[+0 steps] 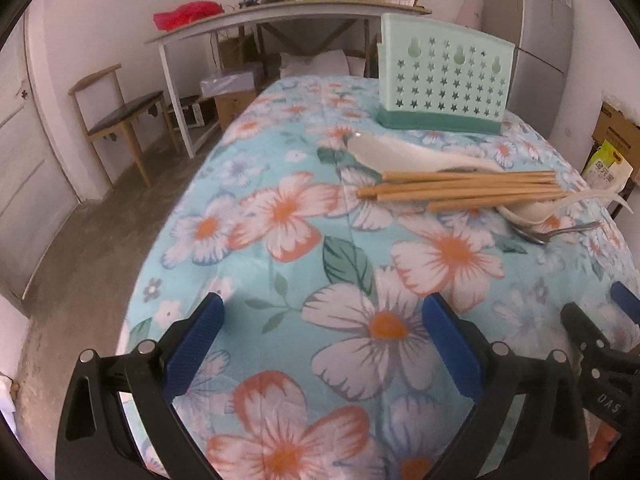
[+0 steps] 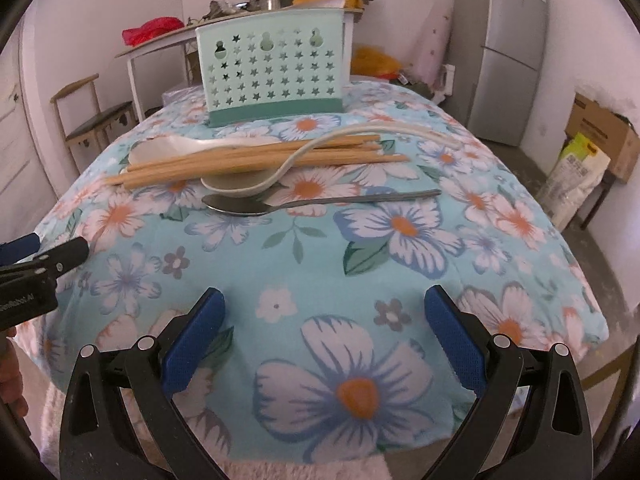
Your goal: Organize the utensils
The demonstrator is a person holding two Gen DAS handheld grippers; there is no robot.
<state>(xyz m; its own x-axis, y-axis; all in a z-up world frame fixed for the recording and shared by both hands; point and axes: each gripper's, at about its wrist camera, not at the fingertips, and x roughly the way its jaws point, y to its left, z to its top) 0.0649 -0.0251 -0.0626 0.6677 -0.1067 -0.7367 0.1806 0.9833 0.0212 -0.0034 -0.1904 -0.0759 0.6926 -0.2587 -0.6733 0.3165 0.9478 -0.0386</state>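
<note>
A mint green utensil holder (image 1: 444, 80) (image 2: 276, 72) with star holes stands at the far side of the table. In front of it lies a heap: several wooden chopsticks (image 1: 464, 190) (image 2: 256, 158), two white spoons (image 1: 400, 152) (image 2: 240, 184) and a metal spoon (image 2: 320, 202) (image 1: 560, 232). My left gripper (image 1: 322, 316) hovers open over the near tablecloth, short of the heap. My right gripper (image 2: 324, 308) is open too, nearer the table's front edge, with nothing between its fingers. Each gripper shows at the edge of the other's view.
The table carries a floral blue cloth (image 2: 400, 264). A wooden chair (image 1: 116, 116) and a cluttered white desk (image 1: 280, 16) stand at the left and back. A grey fridge (image 2: 508, 48), a cardboard box (image 2: 600, 132) and bags stand to the right.
</note>
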